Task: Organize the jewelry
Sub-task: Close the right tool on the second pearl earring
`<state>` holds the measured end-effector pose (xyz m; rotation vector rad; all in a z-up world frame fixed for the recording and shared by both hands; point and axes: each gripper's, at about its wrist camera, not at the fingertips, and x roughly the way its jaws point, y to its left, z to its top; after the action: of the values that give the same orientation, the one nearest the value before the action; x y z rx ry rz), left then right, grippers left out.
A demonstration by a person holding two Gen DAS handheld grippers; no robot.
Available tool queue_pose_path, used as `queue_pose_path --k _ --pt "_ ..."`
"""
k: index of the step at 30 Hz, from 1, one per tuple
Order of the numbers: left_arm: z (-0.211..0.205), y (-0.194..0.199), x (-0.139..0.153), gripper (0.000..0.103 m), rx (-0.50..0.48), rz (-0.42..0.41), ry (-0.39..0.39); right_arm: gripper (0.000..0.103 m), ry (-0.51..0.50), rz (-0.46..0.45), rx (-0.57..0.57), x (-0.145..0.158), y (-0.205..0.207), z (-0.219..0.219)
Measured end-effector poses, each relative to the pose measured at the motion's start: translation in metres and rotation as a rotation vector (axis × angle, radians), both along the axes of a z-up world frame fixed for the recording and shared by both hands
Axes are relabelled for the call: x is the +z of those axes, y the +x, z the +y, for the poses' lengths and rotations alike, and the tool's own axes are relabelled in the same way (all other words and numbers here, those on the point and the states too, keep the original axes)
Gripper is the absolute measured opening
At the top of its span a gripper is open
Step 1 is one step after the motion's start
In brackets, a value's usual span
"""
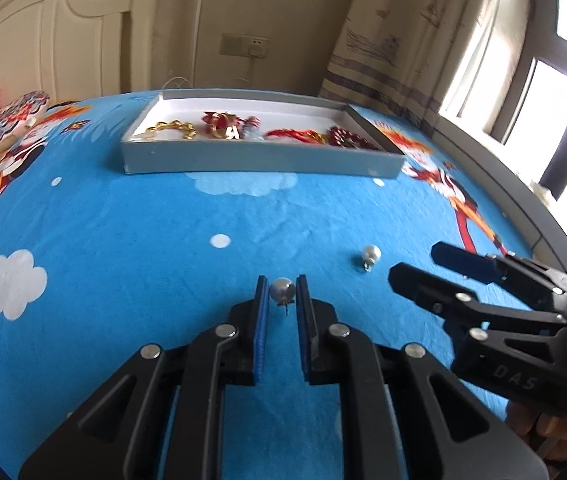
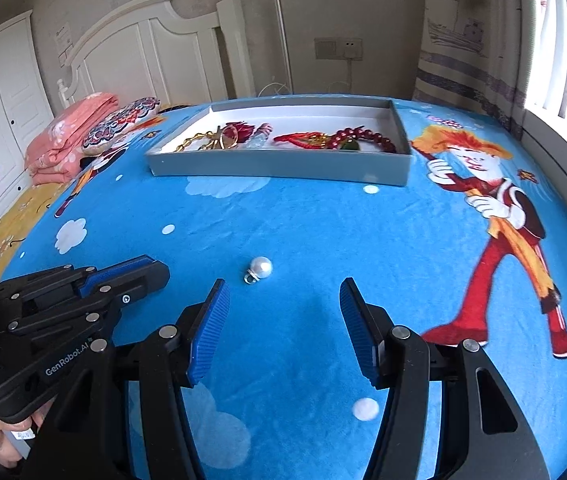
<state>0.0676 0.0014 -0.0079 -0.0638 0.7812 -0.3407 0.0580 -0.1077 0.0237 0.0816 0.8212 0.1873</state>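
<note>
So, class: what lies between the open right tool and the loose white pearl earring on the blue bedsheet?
Only bare blue bedsheet. The right wrist view shows the right tool just short of the white pearl earring.

A bed covered by a bright blue cartoon-print bedsheet (image 2: 303,220) with white clouds and a red-suited figure. A shallow grey rectangular cardboard tray (image 2: 279,168) lies on it toward the headboard. Nearer the viewer than the tray, a loose white pearl earring (image 2: 260,269) rests on the sheet. Left of the tray lie a patterned round cushion (image 2: 121,125) and a folded pink quilt (image 2: 65,136).
</note>
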Motion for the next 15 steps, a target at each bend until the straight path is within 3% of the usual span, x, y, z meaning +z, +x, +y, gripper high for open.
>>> queue_pose_path --k 10,15 --pt "0.006 -0.003 0.000 0.013 0.002 -0.007 -0.042 0.034 0.013 0.075 0.011 -0.009 0.026 0.019" --pt "0.007 -0.004 0.000 0.013 -0.002 -0.009 -0.049 0.017 0.004 0.078 0.004 -0.010 0.027 0.021"
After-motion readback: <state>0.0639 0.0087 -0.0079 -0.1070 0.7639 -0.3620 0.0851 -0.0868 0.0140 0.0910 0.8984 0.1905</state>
